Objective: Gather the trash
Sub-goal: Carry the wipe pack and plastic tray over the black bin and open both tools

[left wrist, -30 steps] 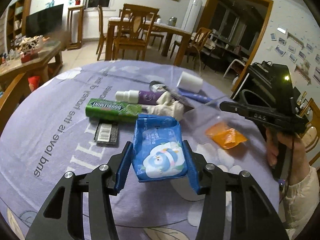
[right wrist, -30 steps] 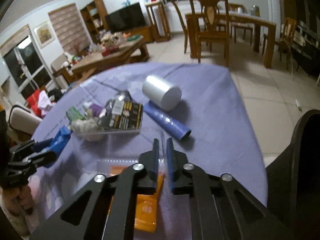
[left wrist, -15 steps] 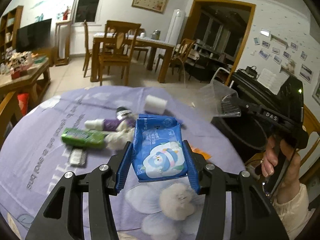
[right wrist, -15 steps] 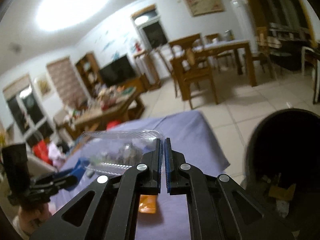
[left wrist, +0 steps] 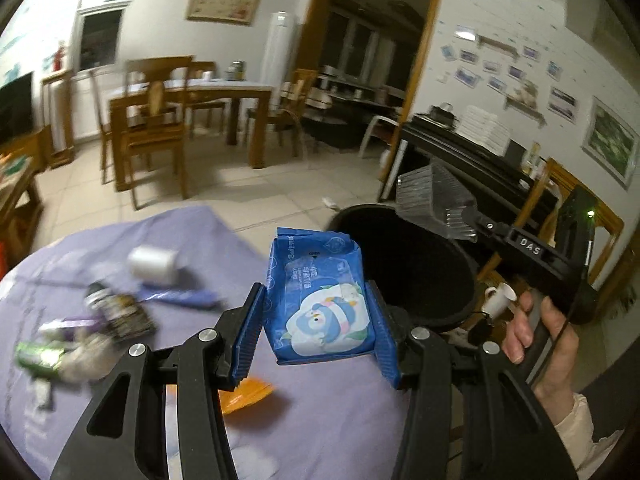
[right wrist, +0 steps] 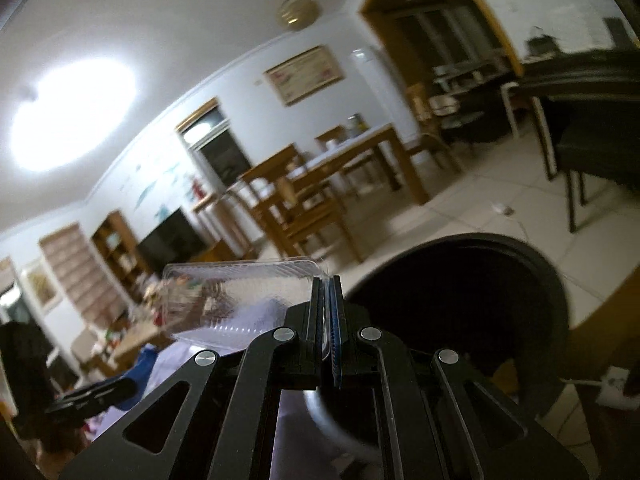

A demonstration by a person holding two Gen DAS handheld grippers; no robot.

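My left gripper (left wrist: pixel 318 320) is shut on a blue wet-wipe packet (left wrist: pixel 320 300) with a penguin print, held above the table's right edge near a black round bin (left wrist: pixel 404 268). In the left wrist view my right gripper (left wrist: pixel 466 220) sits over the bin's rim, gripped by a hand (left wrist: pixel 548 340), and is shut on a clear plastic tray (left wrist: pixel 434 196). From the right wrist view the right gripper (right wrist: pixel 327 300) pinches the edge of the clear tray (right wrist: pixel 240 300), which sticks out to the left, beside the bin (right wrist: pixel 460 300).
On the purple tablecloth (left wrist: pixel 120 360) lie a white roll (left wrist: pixel 154 266), a blue tube (left wrist: pixel 180 298), a dark snack packet (left wrist: pixel 120 314), a green packet (left wrist: pixel 38 354) and an orange wrapper (left wrist: pixel 244 394). A black piano (left wrist: pixel 472 160) stands behind the bin, wooden chairs and a dining table (left wrist: pixel 188 100) farther back.
Both grippers have swung right, from over the table toward the black bin, keeping their loads. The clear tray came up off the table and now hangs at the bin's rim.
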